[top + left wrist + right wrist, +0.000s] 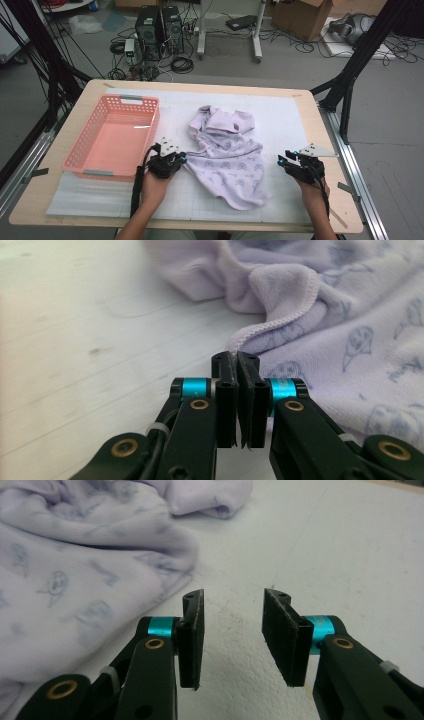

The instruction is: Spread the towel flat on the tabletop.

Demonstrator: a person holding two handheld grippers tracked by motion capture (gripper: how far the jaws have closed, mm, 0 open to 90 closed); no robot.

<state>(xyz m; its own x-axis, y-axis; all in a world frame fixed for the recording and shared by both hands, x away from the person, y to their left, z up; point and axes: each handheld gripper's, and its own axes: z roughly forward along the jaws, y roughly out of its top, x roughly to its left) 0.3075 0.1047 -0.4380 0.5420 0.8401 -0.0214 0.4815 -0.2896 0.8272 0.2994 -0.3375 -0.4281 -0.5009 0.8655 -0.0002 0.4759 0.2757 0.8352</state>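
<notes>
A pale lilac baby garment (pixel 230 160) with a small blue print lies crumpled on the white mat (pixel 290 120) in the middle of the table. My left gripper (pixel 184 159) is at the garment's left edge. In the left gripper view its jaws (pixel 235 357) are pressed together on the stitched hem of the garment (pixel 350 315). My right gripper (pixel 281 160) sits low over the mat just right of the cloth. In the right gripper view it (pixel 232 597) stands open with bare mat between the pads and the garment (pixel 75 555) off to its left.
An empty pink plastic basket (pixel 112 140) stands on the left part of the wooden table (pixel 45 200), close behind my left hand. Black frame posts rise at both sides. Computers, cables and boxes lie on the floor beyond the far edge.
</notes>
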